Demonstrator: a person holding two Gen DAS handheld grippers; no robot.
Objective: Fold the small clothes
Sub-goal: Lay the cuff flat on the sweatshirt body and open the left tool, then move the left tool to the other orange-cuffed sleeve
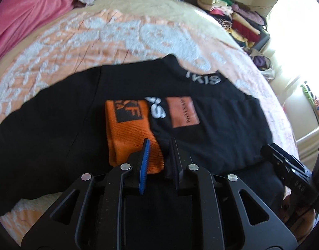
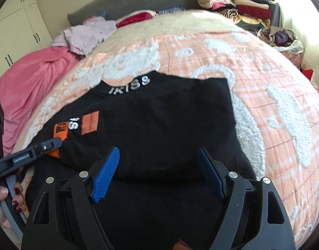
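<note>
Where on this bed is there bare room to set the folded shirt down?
The bedspread is bare beyond the black shirt, between its collar and the headboard, and to its right toward the bed edge. It is crowded at the far left, with the pink blanket and lilac garment, and the clothes pile fills the far right corner.
</note>
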